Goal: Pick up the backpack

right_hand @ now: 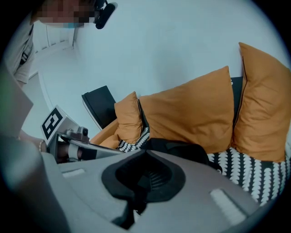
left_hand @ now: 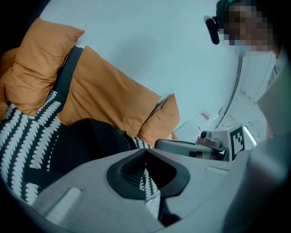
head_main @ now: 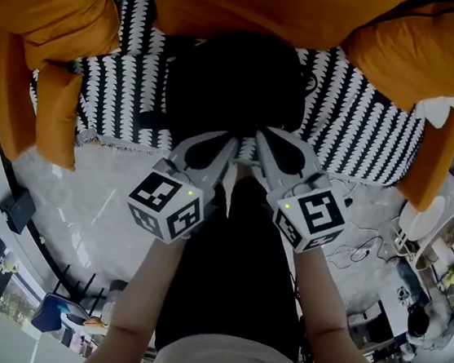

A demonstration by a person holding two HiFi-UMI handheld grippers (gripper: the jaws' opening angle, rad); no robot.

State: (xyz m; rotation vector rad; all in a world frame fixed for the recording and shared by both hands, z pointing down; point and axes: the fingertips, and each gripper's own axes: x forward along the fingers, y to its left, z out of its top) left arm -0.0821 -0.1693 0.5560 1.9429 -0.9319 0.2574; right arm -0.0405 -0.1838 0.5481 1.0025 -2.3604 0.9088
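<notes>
two grippers sit side by side over a sofa. the left gripper [head_main: 230, 142] is shut tight, its two jaws pressed together at the tips, and it holds nothing. the right gripper [head_main: 263, 133] is shut tight too, and it holds nothing. both point at the near edge of the black backpack [head_main: 231, 78]. it is hard to tell if the tips touch the bag.

the backpack lies in the middle of the sofa seat, on a black and white blanket [head_main: 357, 127]. one orange cushion [head_main: 51, 7] is on the left of it and another orange cushion [head_main: 423, 53] is on the right. a long orange back pillow [head_main: 233, 1] stands behind the bag.

from the left gripper [left_hand: 145, 150] view, the backpack [left_hand: 86, 141] is just past the closed tips. from the right gripper [right_hand: 145, 151] view, the backpack [right_hand: 182, 148] is also just past the tips. a pale floor [head_main: 85, 200] lies below the sofa.
</notes>
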